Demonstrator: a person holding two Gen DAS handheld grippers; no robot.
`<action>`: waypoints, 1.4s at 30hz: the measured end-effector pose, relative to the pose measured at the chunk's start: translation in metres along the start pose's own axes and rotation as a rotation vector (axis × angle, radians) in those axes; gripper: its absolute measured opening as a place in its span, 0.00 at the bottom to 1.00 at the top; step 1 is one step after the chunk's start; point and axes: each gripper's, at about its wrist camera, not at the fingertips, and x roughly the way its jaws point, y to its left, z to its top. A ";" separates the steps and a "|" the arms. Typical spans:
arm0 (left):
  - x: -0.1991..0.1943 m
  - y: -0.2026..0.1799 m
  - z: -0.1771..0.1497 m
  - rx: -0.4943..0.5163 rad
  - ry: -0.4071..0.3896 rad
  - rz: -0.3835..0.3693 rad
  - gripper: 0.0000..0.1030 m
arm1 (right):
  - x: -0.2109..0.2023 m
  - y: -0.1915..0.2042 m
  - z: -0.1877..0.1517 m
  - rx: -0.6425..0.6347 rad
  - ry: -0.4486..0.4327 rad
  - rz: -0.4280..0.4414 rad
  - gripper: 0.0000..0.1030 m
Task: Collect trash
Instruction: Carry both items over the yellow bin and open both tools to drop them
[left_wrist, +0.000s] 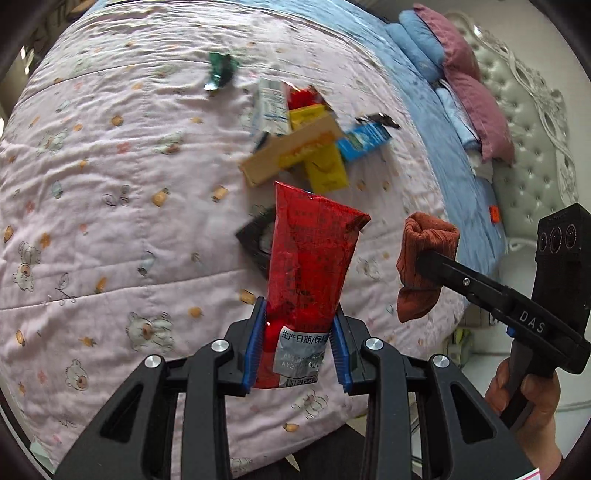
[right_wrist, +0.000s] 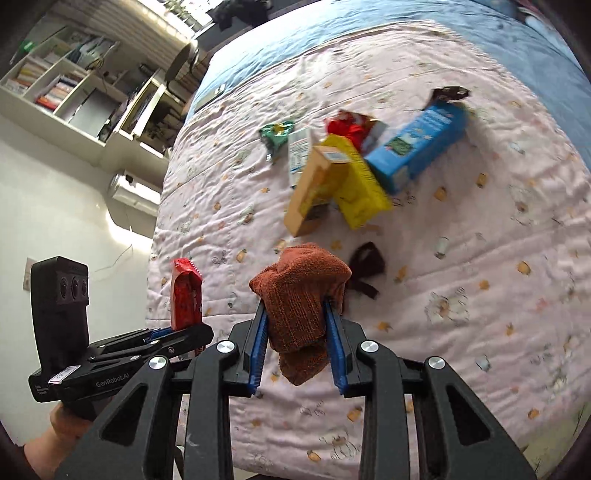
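My left gripper (left_wrist: 298, 321) is shut on a red foil wrapper (left_wrist: 310, 266), held upright above the pink quilt (left_wrist: 110, 184). My right gripper (right_wrist: 295, 317) is shut on a rust-brown sock (right_wrist: 299, 291) that droops between its blue pads. Each view shows the other gripper: the right one with the sock (left_wrist: 424, 266) at the right, the left one with the wrapper (right_wrist: 186, 295) at the lower left. On the quilt lies a pile of trash: a tan box (right_wrist: 314, 188), a yellow box (right_wrist: 360, 192), a blue box (right_wrist: 417, 144), a red packet (right_wrist: 349, 127) and a green wrapper (right_wrist: 275, 134).
A small black item (right_wrist: 365, 264) lies on the quilt just beyond the sock. Blue bedding and mauve pillows (left_wrist: 465, 74) sit by a tufted headboard (left_wrist: 528, 147). Shelves (right_wrist: 66, 81) stand past the bed. A person's hand (left_wrist: 528, 406) holds the right gripper.
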 end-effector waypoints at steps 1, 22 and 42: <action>0.004 -0.016 -0.006 0.030 0.016 -0.010 0.32 | -0.011 -0.013 -0.009 0.029 -0.013 -0.007 0.28; 0.215 -0.331 -0.213 0.438 0.436 -0.067 0.32 | -0.195 -0.318 -0.284 0.560 -0.075 -0.239 0.29; 0.322 -0.381 -0.289 0.536 0.533 0.104 0.69 | -0.172 -0.400 -0.358 0.600 0.017 -0.205 0.40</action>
